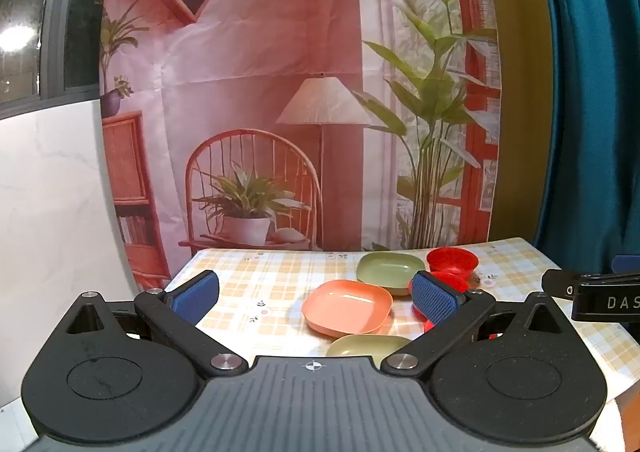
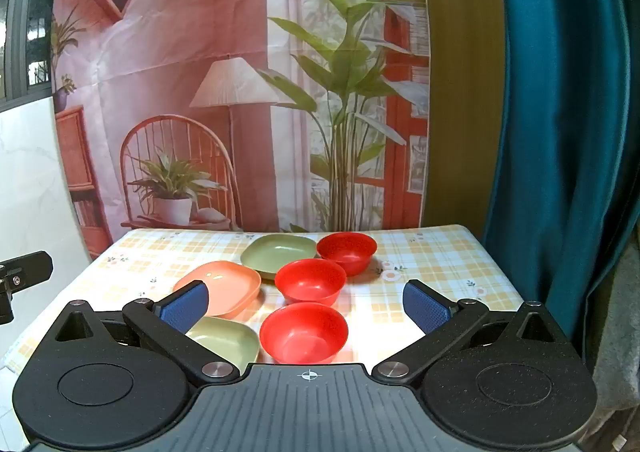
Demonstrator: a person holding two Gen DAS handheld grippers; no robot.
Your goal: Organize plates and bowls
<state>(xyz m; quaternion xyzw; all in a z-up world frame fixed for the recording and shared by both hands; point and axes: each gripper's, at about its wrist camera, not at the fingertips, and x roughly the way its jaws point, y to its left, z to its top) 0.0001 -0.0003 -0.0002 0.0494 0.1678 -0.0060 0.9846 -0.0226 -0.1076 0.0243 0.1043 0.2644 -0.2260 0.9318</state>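
Nothing has been sorted yet, as far as the pictures show. All the dishes sit apart on the desk point(image 2: 440, 252), which has a yellow checked cloth on it.

There are three plates. A green plate point(image 2: 279, 250) sits at the back. An orange plate point(image 2: 224, 284) sits in the middle, a little to the left. A second green plate point(image 2: 230, 338) sits at the front, close to the camera. The plates are near each other, but none rests inside another.

There are three red bowls. The back bowl point(image 2: 347, 250) is just beside the back green plate. The middle bowl point(image 2: 310, 279) is in front of it. The front bowl point(image 2: 304, 332) is closest, just beside the front green plate. The bowls make a slanted row. None is stacked.

The left gripper point(image 1: 316, 296) hangs above the near edge of the desk. Its jaws are wide apart and hold nothing. Through them the orange plate shows, well ahead. The right gripper point(image 2: 306, 306) also has its jaws wide apart and holds nothing. The front red bowl shows between them, but the pads do not touch it.

So the whole job seems left to do. The plates likely need to go into one pile, and the bowls into another. The front red bowl looks like the easiest first pick for the right gripper.
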